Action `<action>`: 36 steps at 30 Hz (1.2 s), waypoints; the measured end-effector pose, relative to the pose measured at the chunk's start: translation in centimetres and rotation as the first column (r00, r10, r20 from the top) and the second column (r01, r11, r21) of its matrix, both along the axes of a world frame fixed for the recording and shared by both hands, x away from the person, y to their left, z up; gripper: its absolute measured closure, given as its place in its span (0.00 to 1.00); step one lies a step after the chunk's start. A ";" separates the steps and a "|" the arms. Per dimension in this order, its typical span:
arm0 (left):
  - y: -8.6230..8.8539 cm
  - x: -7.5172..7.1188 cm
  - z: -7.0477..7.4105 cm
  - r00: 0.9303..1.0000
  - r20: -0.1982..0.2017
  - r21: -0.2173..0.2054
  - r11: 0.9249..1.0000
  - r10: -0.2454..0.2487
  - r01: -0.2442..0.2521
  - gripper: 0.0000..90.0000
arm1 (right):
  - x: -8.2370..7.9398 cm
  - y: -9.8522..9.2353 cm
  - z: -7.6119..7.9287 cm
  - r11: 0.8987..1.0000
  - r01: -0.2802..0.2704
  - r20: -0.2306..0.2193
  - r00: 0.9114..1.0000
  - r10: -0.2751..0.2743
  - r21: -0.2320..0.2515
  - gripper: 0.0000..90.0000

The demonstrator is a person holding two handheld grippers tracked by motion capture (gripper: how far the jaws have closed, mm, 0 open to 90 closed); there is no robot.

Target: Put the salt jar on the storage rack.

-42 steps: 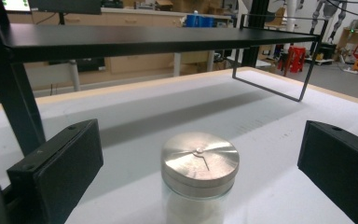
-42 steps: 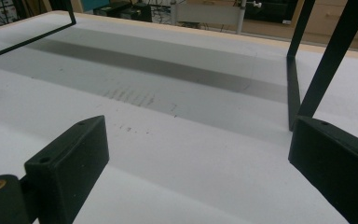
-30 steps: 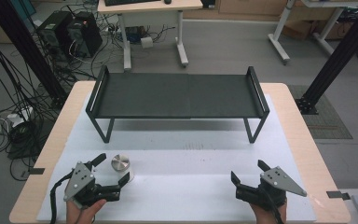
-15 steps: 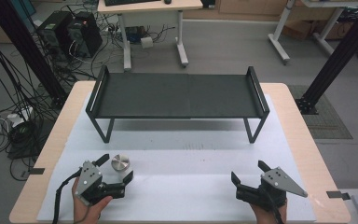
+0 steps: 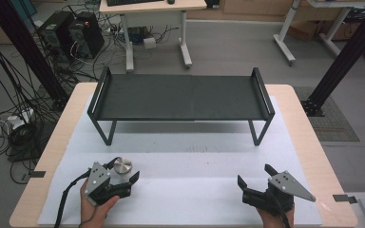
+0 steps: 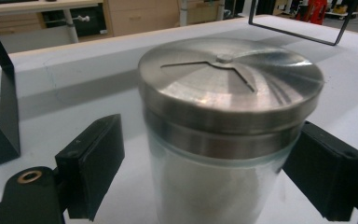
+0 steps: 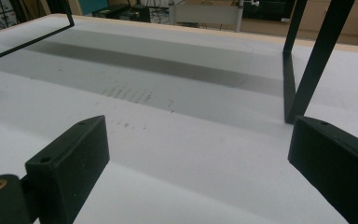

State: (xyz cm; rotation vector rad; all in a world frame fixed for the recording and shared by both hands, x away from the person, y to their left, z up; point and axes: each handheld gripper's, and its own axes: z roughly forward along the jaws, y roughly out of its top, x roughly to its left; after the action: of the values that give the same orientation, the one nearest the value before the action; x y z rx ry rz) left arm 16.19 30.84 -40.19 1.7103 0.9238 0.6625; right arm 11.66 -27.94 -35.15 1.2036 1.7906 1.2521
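The jar (image 6: 228,135) sits near-left on the surface (image 5: 195,166), between your left tongs (image 5: 123,178), which have been closing; the left gripper view shows a gap at one pad. Your right tongs (image 5: 254,183) gape empty.

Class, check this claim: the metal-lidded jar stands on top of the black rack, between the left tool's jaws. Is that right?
Not quite. The jar stands on the white table mat, in front of the black rack, as the high view shows. It is indeed between the jaws of the left tool, which have just been closing.
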 end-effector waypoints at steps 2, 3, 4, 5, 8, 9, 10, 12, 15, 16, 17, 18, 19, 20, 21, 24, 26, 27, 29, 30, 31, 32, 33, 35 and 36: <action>0.0 0.0 -0.1 1.000 0.003 -0.002 1.000 -0.002 0.002 0.24 | 0.0 0.0 0.0 1.000 0.002 -0.002 1.000 -0.002 0.000 0.05; 0.1 0.1 -0.1 1.000 0.003 -0.002 1.000 -0.003 0.003 0.26 | 0.0 -0.1 0.0 1.000 0.003 -0.001 1.000 -0.003 0.000 0.05; 0.1 0.1 -0.2 1.000 0.007 -0.002 1.000 -0.007 0.007 0.28 | 0.0 -0.1 0.0 1.000 0.003 -0.002 1.000 -0.003 0.001 0.05; 0.1 0.1 -0.2 1.000 0.007 -0.002 1.000 -0.007 0.007 0.30 | 0.0 -0.1 0.0 1.000 0.003 -0.002 1.000 -0.003 0.001 0.05; 0.2 0.1 -0.2 1.000 0.013 -0.001 1.000 -0.015 0.015 0.36 | 0.1 -0.1 -0.1 1.000 0.004 -0.004 1.000 -0.004 0.002 0.05; 0.2 0.0 -0.3 1.000 0.018 0.000 1.000 -0.021 0.021 0.39 | 0.1 -0.1 -0.1 1.000 0.004 -0.004 1.000 -0.004 0.002 0.05; 0.3 0.1 -0.4 0.999 0.020 0.000 1.000 -0.025 0.025 0.43 | 0.1 -0.1 -0.1 1.000 0.006 -0.006 1.000 -0.006 0.003 0.05; 0.3 0.1 -0.4 0.999 0.022 -0.001 1.000 -0.030 0.030 0.47 | 0.2 -0.1 -0.2 1.000 0.004 -0.009 1.000 -0.004 0.004 0.05; 0.3 0.1 -0.4 0.999 0.019 -0.004 1.000 -0.030 0.031 0.47 | 0.2 -0.1 -0.2 1.000 0.004 -0.009 1.000 -0.004 0.003 0.05; 0.3 0.1 -0.4 0.999 0.020 -0.001 1.000 -0.032 0.032 0.47 | 0.3 -0.1 -0.2 1.000 0.002 -0.011 1.000 -0.002 0.003 0.05; 0.4 0.2 -0.3 0.999 0.017 0.001 0.999 -0.034 0.034 0.47 | 0.3 -0.1 -0.2 1.000 0.002 -0.012 1.000 -0.002 0.002 0.05; 0.5 0.2 -0.1 0.999 0.013 0.000 0.999 -0.035 0.035 0.47 | 0.3 -0.1 -0.2 1.000 0.002 -0.012 1.000 -0.002 0.002 0.05; 0.5 0.2 -0.1 0.999 0.013 0.000 0.999 -0.035 0.035 0.47 | 0.3 -0.1 -0.2 1.000 0.002 -0.011 1.000 -0.002 0.002 0.05; 0.7 0.2 0.1 0.999 0.013 -0.006 0.999 -0.037 0.037 0.47 | 0.3 -0.1 -0.2 1.000 0.004 -0.010 1.000 -0.004 0.000 0.05; 0.8 0.2 0.3 0.999 0.014 -0.011 0.999 -0.039 0.039 0.47 | 0.3 -0.1 -0.1 1.000 0.005 -0.009 1.000 -0.005 0.001 0.05; 1.2 0.1 1.4 0.998 0.030 -0.010 0.999 -0.050 0.050 0.47 | 0.2 -0.1 -0.1 1.000 0.009 -0.010 1.000 -0.009 0.000 0.05; 1.4 0.1 2.3 0.997 0.042 -0.015 0.998 -0.059 0.059 0.47 | 0.2 -0.1 0.0 1.000 0.007 -0.009 1.000 -0.007 -0.001 0.05; 1.5 0.1 2.8 0.997 0.049 -0.017 0.998 -0.061 0.062 0.47 | 0.2 -0.1 0.0 1.000 0.006 -0.008 1.000 -0.006 -0.001 0.05; 1.7 0.1 3.8 0.996 0.061 -0.015 0.998 -0.066 0.067 0.47 | 0.2 0.0 0.0 1.000 0.006 -0.005 1.000 -0.006 0.000 0.05; 1.8 0.2 4.5 0.995 0.068 -0.023 0.997 -0.070 0.072 0.47 | 0.2 0.0 0.0 1.000 0.006 -0.005 1.000 -0.006 0.000 0.05; 1.8 0.2 4.5 0.995 0.068 -0.023 0.997 -0.070 0.072 0.47 | 0.2 0.0 0.0 1.000 0.006 -0.005 1.000 -0.006 0.000 0.05; 2.1 0.3 5.6 0.994 0.079 -0.031 0.996 -0.080 0.083 0.47 | 0.1 0.1 0.0 1.000 0.005 -0.003 1.000 -0.005 0.001 0.05; 2.3 0.5 6.2 0.993 0.079 -0.040 0.995 -0.086 0.089 0.47 | 0.1 0.1 0.1 1.000 0.005 -0.004 1.000 -0.005 -0.001 0.05; 2.4 0.6 7.3 0.993 0.083 -0.054 0.994 -0.088 0.093 0.47 | 0.1 0.1 0.2 1.000 0.007 -0.005 1.000 -0.007 -0.002 0.05; 2.5 0.7 7.8 0.992 0.086 -0.055 0.994 -0.090 0.095 0.47 | 0.0 0.1 0.2 1.000 0.010 -0.003 1.000 -0.010 0.000 0.05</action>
State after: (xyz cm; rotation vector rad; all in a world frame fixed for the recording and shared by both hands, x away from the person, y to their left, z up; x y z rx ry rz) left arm 16.92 33.33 -32.36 1.6507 0.7936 0.6344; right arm 11.67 -27.86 -34.96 1.2135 1.7846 1.2448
